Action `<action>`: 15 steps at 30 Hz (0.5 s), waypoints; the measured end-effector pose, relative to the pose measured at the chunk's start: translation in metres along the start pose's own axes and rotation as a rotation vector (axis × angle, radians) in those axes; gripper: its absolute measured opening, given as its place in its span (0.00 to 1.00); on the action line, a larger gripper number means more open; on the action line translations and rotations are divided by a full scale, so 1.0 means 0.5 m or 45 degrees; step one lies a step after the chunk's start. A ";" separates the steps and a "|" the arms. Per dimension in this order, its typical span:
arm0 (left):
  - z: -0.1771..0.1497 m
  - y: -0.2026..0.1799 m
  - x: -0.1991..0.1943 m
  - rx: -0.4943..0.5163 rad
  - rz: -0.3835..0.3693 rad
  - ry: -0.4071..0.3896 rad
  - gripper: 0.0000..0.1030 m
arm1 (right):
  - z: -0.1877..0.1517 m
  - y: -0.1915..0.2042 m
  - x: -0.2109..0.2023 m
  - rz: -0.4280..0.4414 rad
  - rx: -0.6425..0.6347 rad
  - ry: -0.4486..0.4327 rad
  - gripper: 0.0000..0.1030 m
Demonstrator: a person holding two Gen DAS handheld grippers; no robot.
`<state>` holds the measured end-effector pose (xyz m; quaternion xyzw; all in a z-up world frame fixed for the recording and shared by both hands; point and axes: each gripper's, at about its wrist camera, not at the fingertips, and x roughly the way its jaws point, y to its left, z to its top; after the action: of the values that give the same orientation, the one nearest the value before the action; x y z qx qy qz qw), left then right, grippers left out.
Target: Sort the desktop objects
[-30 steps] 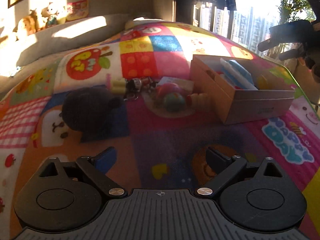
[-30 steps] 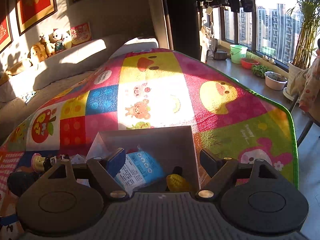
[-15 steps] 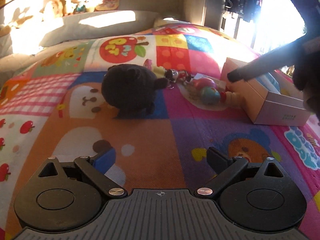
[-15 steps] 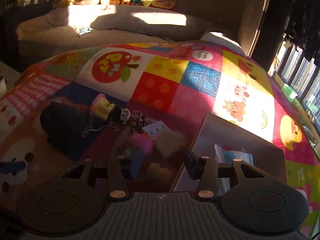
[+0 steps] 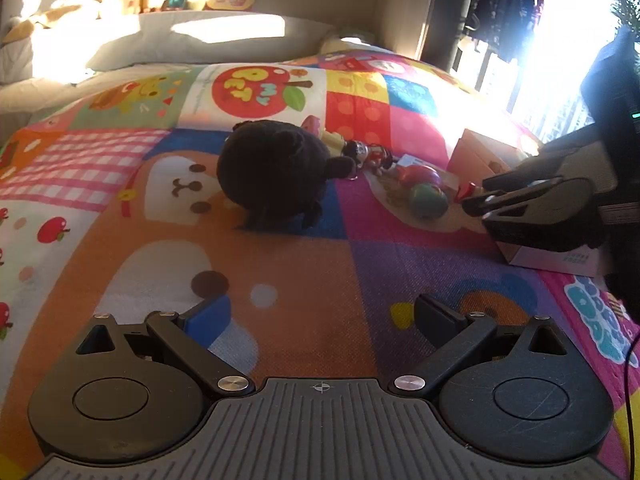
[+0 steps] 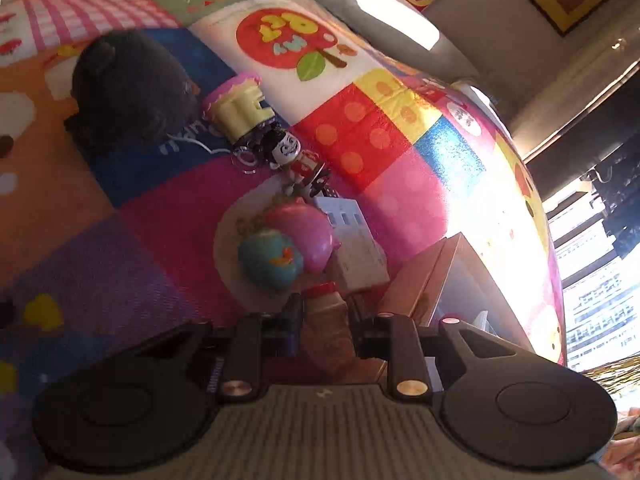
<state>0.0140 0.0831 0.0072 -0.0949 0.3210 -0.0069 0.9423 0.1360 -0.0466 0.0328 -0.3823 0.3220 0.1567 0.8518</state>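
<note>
Left gripper (image 5: 322,318) hovers low over the patchwork mat (image 5: 304,264), fingers spread wide with nothing between them. It has drifted nearer the clutter than a second ago, when the black plush toy (image 5: 276,172) sat further off.

Further right, the right gripper (image 6: 324,320) has changed most. A second ago it hung spread above the cardboard box (image 6: 424,276); now it has rolled over, come down beside the box and clamped on a small bottle (image 6: 326,312) with a red cap. By my reading, one pick is made and the bottle should go into the box next.

The bottle is tan and stubby and lies on the mat, cap pointing away from the gripper, just beside a globe ball (image 6: 270,260), a pink squishy toy (image 6: 308,236) and a white carton (image 6: 354,240). A little figure (image 6: 296,156) and a cupcake keychain (image 6: 240,110) are unsorted.
</note>
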 end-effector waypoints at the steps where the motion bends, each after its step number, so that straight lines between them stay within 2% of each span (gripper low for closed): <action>1: 0.000 -0.001 0.000 0.003 0.002 0.001 0.98 | -0.006 -0.007 -0.019 0.025 0.036 -0.022 0.23; 5: -0.001 -0.003 0.000 0.009 0.010 0.003 0.98 | -0.057 -0.055 -0.113 0.282 0.316 -0.071 0.23; 9: -0.001 -0.003 0.001 0.010 0.011 0.004 0.98 | -0.143 -0.087 -0.188 0.571 0.556 -0.115 0.24; 11: -0.001 -0.005 0.002 0.017 0.017 0.008 0.98 | -0.184 -0.098 -0.209 0.643 0.654 -0.142 0.25; 12: -0.001 -0.008 0.002 0.025 0.024 0.011 0.98 | -0.205 -0.102 -0.217 0.640 0.698 -0.155 0.33; 13: -0.002 -0.011 0.003 0.034 0.031 0.014 0.98 | -0.225 -0.105 -0.224 0.608 0.745 -0.171 0.49; 15: -0.002 -0.016 0.005 0.054 0.047 0.023 0.98 | -0.266 -0.117 -0.235 0.516 0.849 -0.204 0.66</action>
<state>0.0159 0.0750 0.0064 -0.0687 0.3308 0.0028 0.9412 0.0216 -0.1878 0.0772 0.0000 0.3568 0.2377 0.9034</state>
